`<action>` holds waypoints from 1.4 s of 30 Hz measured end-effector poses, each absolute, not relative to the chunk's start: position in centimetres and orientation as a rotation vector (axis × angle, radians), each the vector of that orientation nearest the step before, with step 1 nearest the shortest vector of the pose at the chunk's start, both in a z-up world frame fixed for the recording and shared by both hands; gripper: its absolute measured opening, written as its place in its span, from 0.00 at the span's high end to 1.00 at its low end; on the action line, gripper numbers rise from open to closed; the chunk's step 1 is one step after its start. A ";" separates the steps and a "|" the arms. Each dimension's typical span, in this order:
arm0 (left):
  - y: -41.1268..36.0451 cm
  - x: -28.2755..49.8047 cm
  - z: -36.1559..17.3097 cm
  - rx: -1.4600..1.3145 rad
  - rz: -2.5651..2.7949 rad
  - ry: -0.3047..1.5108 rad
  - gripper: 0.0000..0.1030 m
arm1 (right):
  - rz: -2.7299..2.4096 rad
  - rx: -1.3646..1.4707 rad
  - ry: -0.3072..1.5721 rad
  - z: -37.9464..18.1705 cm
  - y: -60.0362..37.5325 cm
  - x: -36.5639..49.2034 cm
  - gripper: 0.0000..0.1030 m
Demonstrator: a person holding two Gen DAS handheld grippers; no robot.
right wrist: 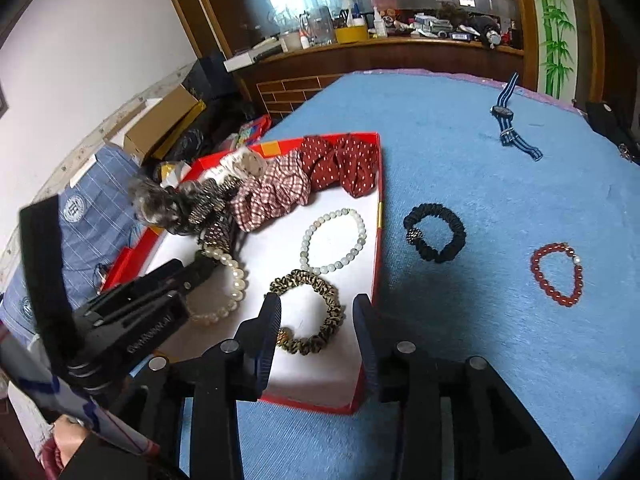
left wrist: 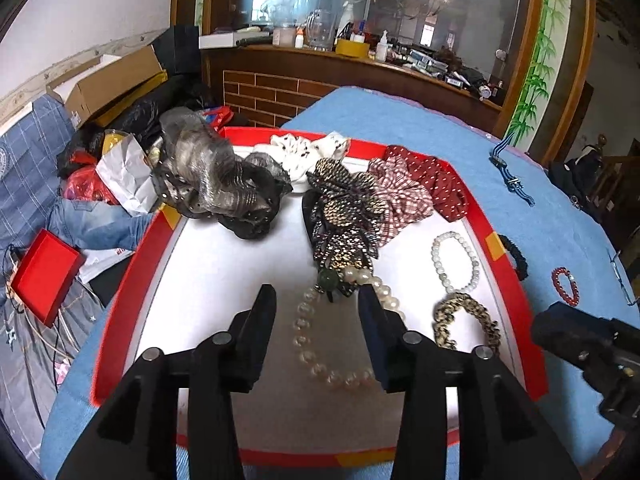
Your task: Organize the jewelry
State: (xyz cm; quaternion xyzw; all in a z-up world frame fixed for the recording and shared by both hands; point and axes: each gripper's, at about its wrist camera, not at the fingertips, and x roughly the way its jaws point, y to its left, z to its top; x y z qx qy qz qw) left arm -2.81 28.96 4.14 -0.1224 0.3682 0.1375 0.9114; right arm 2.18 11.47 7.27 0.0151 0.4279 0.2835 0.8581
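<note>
1. Tray: red-rimmed box with a white floor, on the blue cloth. Scrunchies fill its far edge; beads lie toward the near right corner. It serves as the collection point, so anything dropped in should land on bare white floor.
2. Left gripper: jaws spread, empty, hovering over the pearl bracelet mid-tray near the near edge. Judged: releasing or nudging. Lift straight up so a finger does not snag the strand.
3. Right gripper: jaws spread, holding nothing, above the tray's near right corner, over the leopard scrunchie.
4. Still outside on the cloth: black scrunchie just beside the tray's right edge, red bead bracelet further right, striped watch near the far edge.
5. Likely next: the right gripper takes the black scrunchie. Close across one side of the ring, not the hollow middle.
</note>
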 end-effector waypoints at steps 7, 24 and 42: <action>27.0 -6.5 7.1 -0.212 0.325 0.666 0.32 | 0.556 0.016 0.818 9.8 8.9 -1.1 0.45; 20.8 -19.7 11.7 -0.084 0.478 0.491 0.06 | 0.527 0.030 0.718 11.7 3.6 -13.0 0.30; 21.4 -28.2 10.5 -0.065 0.618 0.555 0.00 | 0.441 -0.066 0.567 13.6 2.7 -22.8 0.01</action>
